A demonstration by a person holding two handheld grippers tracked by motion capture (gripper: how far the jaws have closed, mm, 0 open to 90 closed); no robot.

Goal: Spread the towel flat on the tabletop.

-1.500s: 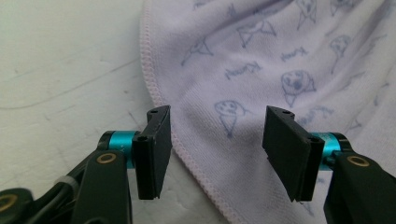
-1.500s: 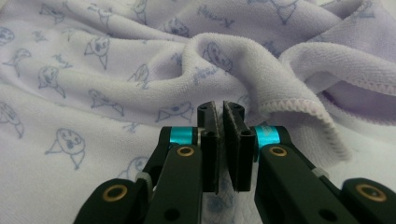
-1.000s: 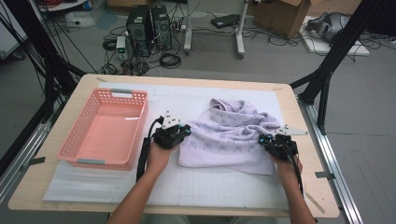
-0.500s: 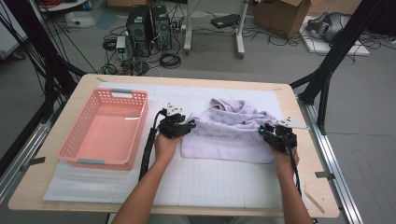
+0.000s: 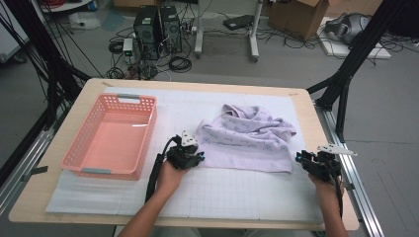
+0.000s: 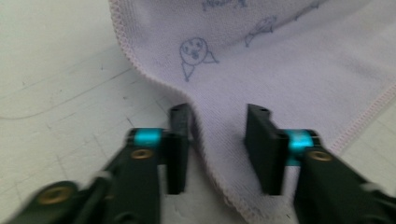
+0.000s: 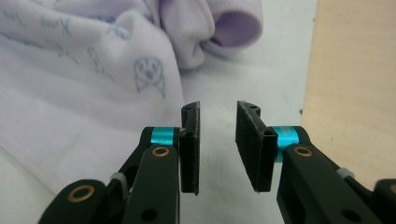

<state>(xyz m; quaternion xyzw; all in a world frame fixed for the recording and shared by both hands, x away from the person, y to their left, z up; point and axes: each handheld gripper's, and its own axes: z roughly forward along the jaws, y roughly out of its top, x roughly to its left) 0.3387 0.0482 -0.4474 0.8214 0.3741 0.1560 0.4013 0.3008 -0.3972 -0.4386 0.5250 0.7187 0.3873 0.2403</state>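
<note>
On the tabletop [image 5: 237, 197] a lilac towel [image 5: 247, 138] lies half-flattened beside a pink basket [image 5: 79, 155]. Left hand-held gripper [image 6: 217, 149] released over its corner; right hand-held gripper [image 7: 217, 144] released, beside the edge. Likely folding; next needs re-gripping corners.

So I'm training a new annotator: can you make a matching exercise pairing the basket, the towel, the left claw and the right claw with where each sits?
Things:
1. pink basket
2. lilac towel
3. left claw
4. right claw

Places:
A. open, near the table's right edge
B. left part of the table
C. open over the towel's left corner
D. bunched at mid-table

Pairs: 1-B, 2-D, 3-C, 4-A
</note>
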